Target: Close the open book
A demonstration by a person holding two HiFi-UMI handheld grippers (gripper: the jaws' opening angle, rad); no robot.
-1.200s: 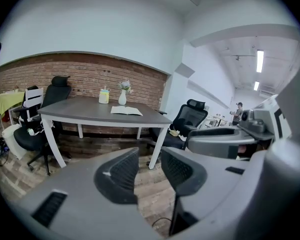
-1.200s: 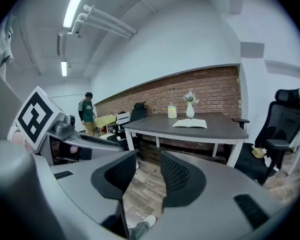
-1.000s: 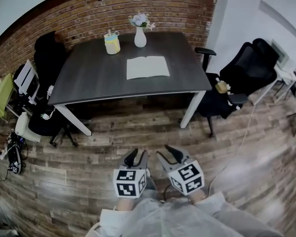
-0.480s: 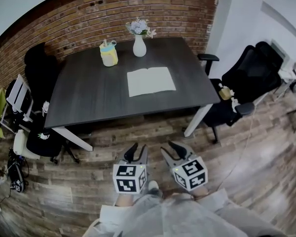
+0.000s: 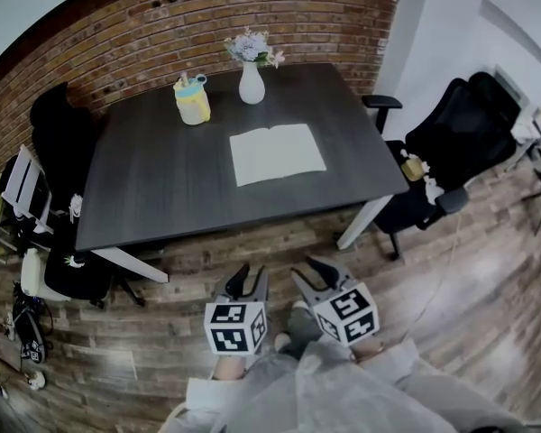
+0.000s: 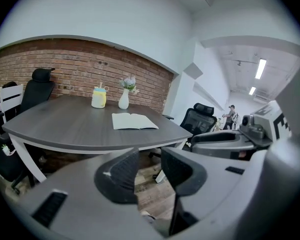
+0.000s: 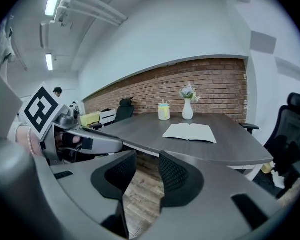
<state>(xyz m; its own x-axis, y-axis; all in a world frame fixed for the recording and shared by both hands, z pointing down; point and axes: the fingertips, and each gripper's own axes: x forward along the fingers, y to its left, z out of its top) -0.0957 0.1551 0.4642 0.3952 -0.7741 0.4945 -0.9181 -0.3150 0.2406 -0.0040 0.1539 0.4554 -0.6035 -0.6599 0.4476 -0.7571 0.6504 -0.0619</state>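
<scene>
**A:** What's at the far left?

**B:** A black office chair (image 5: 61, 129) stands at the left end of the dark table (image 5: 153, 188), with the brick wall (image 5: 117, 34) behind.

**A:** And on the table?

**B:** From the left, a yellow cup (image 5: 192, 102) sits near the far edge. A white vase (image 5: 251, 84) with flowers stands just right of it. Then comes the open book (image 5: 277, 153), lying flat with its pages up, right of the table's middle and nearer than the vase. It touches neither of them.

**A:** Further right?

**B:** More black chairs (image 5: 455, 124) stand past the table's right end.

**A:** The grippers?

**B:** Both hang over the wooden floor (image 5: 162, 332) on the near side, well apart from the table and pointing towards it. The left gripper (image 5: 251, 280) has its jaws parted by a moderate gap, with only floor showing between them. The right gripper (image 5: 312, 276), just beside it, likewise has its jaws apart with nothing between them.
</scene>
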